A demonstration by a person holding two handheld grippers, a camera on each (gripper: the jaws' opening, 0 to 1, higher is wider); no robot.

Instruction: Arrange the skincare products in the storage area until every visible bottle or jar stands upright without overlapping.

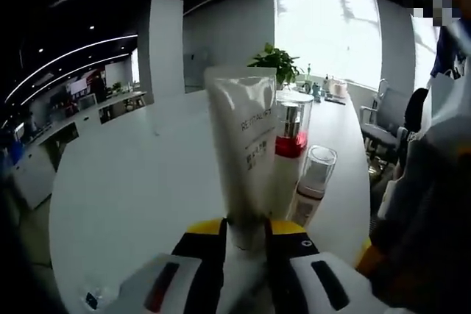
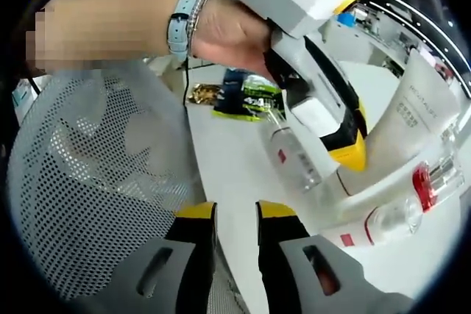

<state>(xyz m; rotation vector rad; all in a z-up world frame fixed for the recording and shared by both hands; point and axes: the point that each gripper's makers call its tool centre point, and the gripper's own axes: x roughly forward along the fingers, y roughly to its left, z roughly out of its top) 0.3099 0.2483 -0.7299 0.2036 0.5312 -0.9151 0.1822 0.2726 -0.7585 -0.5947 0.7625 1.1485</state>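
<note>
A white tube (image 1: 243,137) with grey lettering stands cap-down on the white table (image 1: 132,182), and my left gripper (image 1: 246,232) is shut on its cap end. Just behind it stand a bottle with a red band (image 1: 292,137) and a small clear-capped bottle (image 1: 318,173). In the right gripper view a hand holds the left gripper (image 2: 352,154) against the tube (image 2: 412,123). A clear bottle (image 2: 294,156), the red-banded bottle (image 2: 425,182) and the clear-capped bottle (image 2: 390,218) are close around it. My right gripper (image 2: 235,215) hangs back off the table edge, open by a narrow gap with nothing in it.
A grey mesh chair (image 2: 88,182) sits beside my right gripper. Snack packets (image 2: 235,97) lie further along the table. A potted plant (image 1: 276,60) and small items stand at the table's far end, and an office chair (image 1: 383,119) is to the right.
</note>
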